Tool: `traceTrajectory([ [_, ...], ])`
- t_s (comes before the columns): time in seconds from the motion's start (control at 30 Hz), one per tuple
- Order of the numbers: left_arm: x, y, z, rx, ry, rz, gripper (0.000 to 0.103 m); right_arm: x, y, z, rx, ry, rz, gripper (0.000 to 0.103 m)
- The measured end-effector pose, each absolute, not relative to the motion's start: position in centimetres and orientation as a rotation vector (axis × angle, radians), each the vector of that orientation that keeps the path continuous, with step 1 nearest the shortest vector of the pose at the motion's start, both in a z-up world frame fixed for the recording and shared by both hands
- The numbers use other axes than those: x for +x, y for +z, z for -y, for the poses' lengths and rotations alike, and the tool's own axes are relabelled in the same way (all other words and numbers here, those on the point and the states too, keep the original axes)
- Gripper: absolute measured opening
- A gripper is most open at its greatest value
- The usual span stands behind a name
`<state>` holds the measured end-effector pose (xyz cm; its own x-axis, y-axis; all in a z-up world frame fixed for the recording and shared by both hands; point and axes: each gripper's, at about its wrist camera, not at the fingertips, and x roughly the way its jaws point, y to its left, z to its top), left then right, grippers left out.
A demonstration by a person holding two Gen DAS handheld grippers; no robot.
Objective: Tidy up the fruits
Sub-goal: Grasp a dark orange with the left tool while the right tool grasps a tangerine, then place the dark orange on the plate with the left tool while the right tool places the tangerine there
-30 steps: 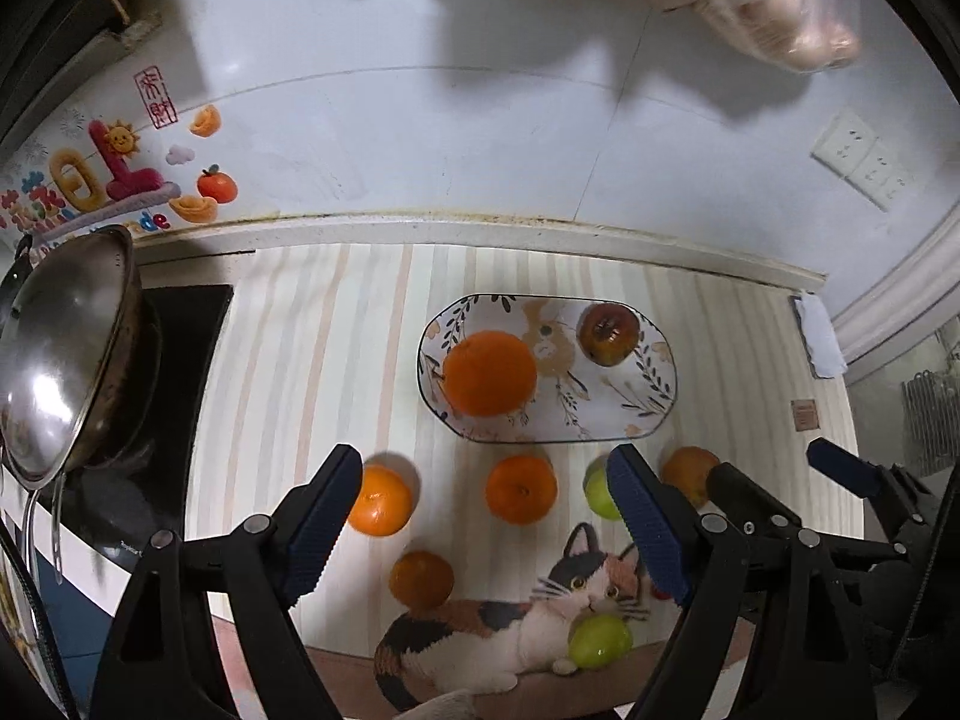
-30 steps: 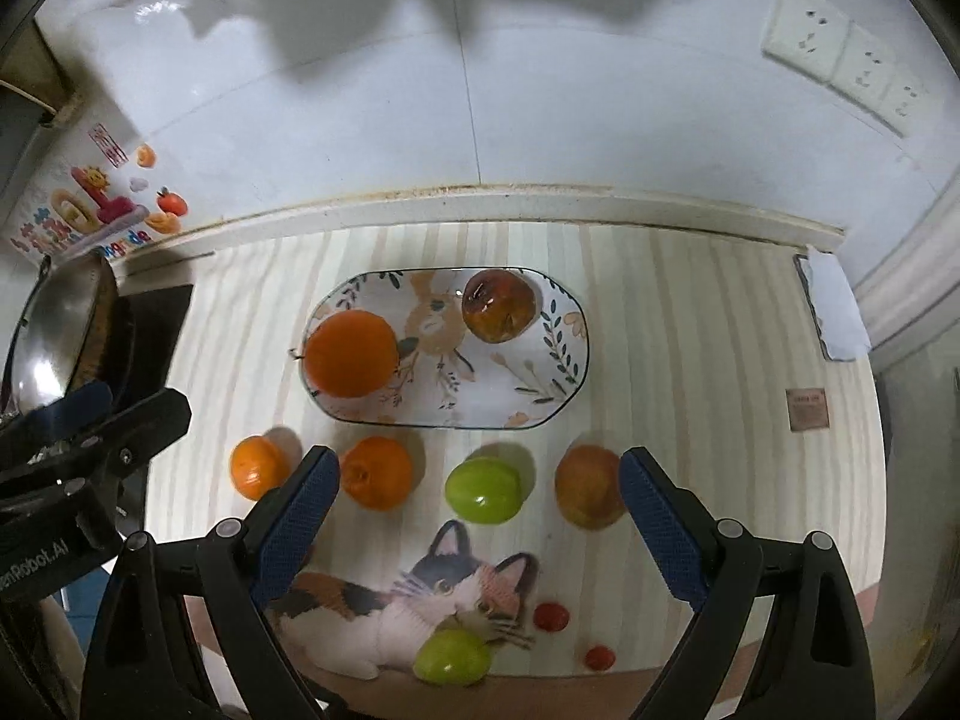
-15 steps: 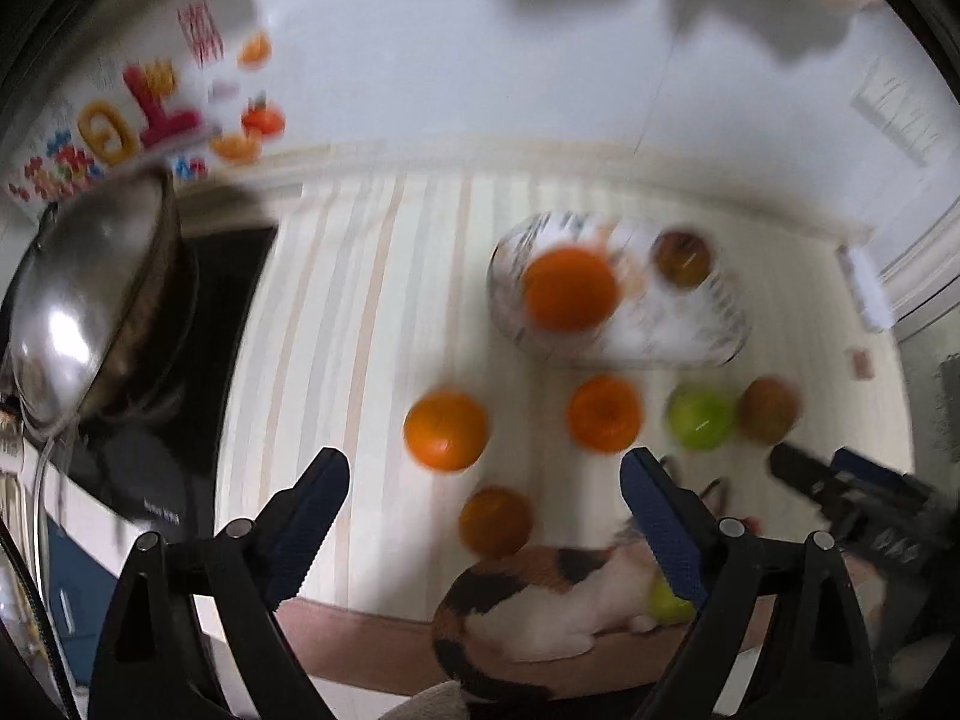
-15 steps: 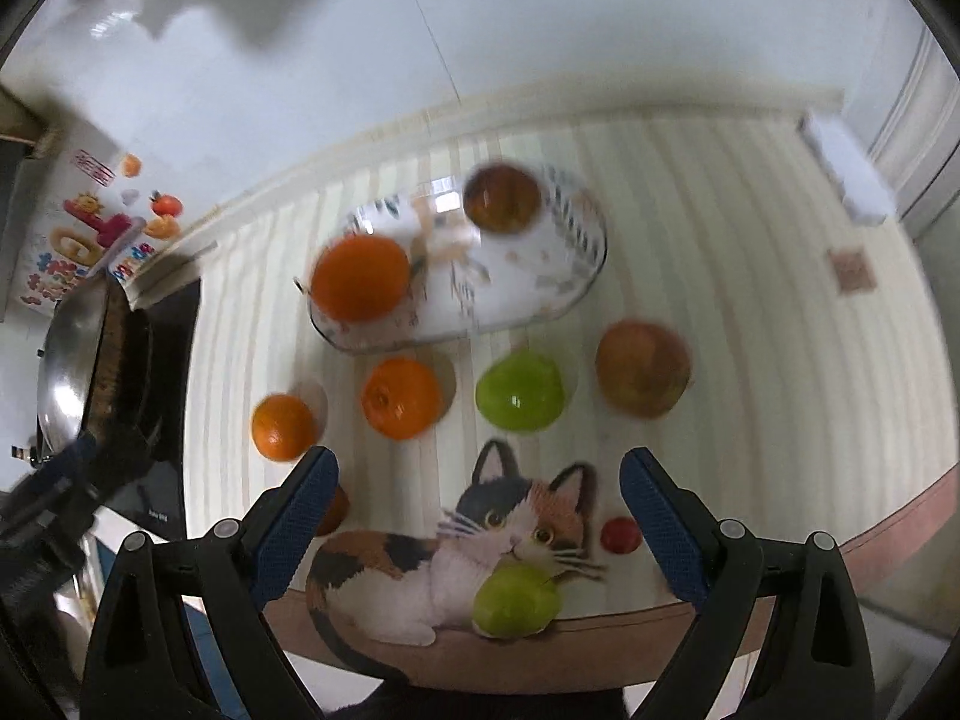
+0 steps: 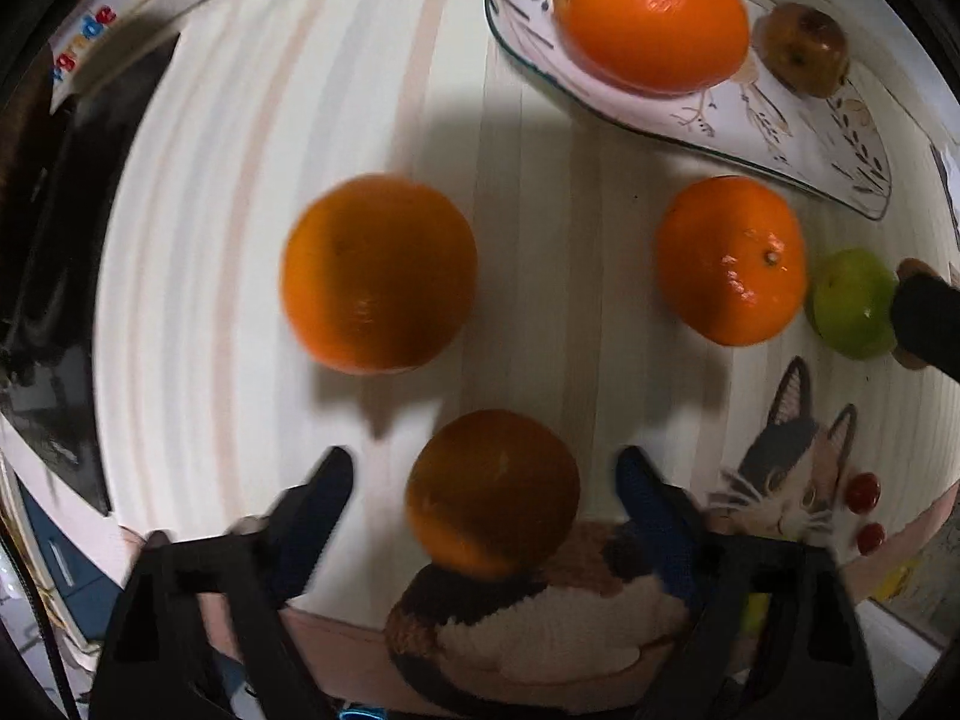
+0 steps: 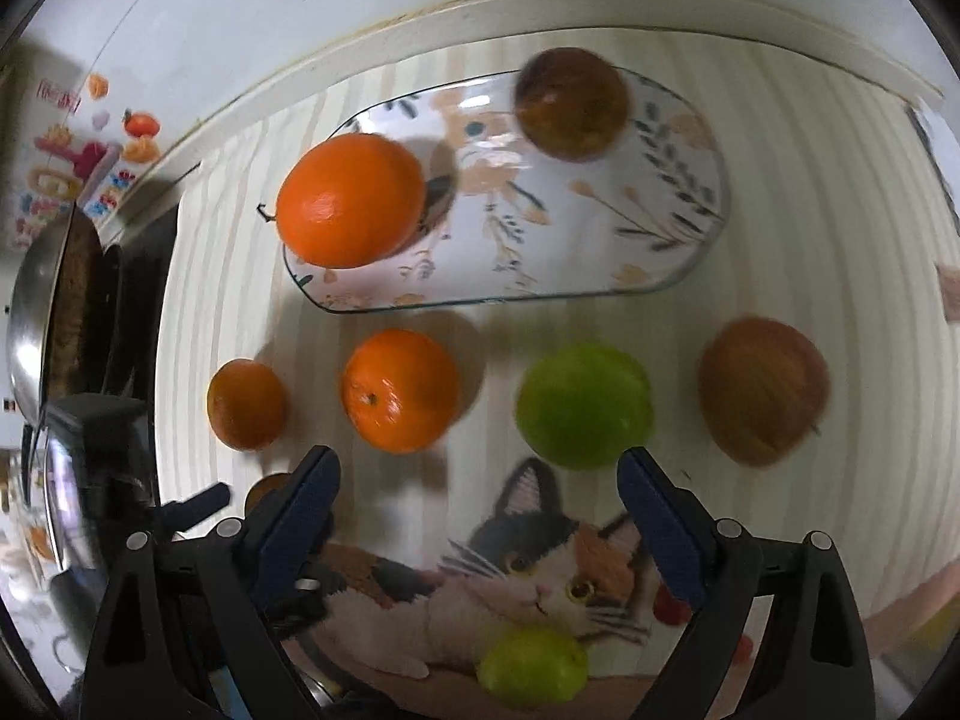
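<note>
Left wrist view: the left gripper [image 5: 483, 480] sits at the bottom of the frame with a small orange [image 5: 493, 492] right between its jaws. The jaws are closing, but there's a gap on both sides, so no squeeze yet.
Right wrist view: the right gripper [image 6: 477, 480] is wide and empty, with the cat print on the tabletop [image 6: 840, 192] between its jaws and a green apple [image 6: 583, 405] just above its right jaw.
Done so far: the oval plate [image 6: 672, 204] in the upper middle holds a big orange [image 6: 351, 199] and a brownish apple [image 6: 571, 102], so I'd say two fruits are sorted.
Still left: two more oranges [image 6: 399, 397] [image 6: 246, 403], the green apple, a reddish apple [image 6: 763, 390], and another green fruit [image 6: 533, 663] at the bottom edge.
My guess: maybe a quarter done, loads to go.
</note>
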<state>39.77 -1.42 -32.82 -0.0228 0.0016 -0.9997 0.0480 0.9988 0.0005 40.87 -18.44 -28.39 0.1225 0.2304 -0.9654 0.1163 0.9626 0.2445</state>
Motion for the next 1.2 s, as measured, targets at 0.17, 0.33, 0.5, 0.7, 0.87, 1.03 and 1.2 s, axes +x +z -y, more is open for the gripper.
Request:
traceTrajectory([
  [0.17, 40.0, -32.6, -0.3, -0.019, 0.037, -1.548, 0.052, 43.4, -29.6, 15.9, 0.221, 0.144, -1.462, 0.090],
  [0.33, 39.2, -32.4, -2.5, -0.042, 0.087, -1.544, 0.052, 45.3, -31.5, 12.9, 0.156, 0.200, -1.524, 0.081],
  [0.5, 38.3, -32.6, -4.3, -0.082, 0.114, -1.545, 0.052, 46.1, -34.2, 10.4, 0.037, 0.195, -1.592, 0.073],
  [0.7, 38.1, -32.2, -5.5, -0.088, 0.113, -1.547, 0.052, 45.7, -35.1, 9.6, -0.004, 0.206, -1.577, 0.066],
  [0.87, 38.3, -31.9, -4.6, -0.072, 0.077, -1.553, 0.052, 42.5, -34.6, 8.9, -0.032, 0.284, -1.602, 0.066],
  [1.03, 36.2, -32.4, -4.9, -0.047, 0.051, -1.588, 0.052, 38.3, -35.0, 9.2, -0.056, 0.308, -1.635, 0.066],
  [1.2, 35.5, -33.0, -5.2, -0.026, 0.042, -1.584, 0.053, 37.3, -35.7, 9.9, -0.034, 0.286, -1.626, 0.066],
])
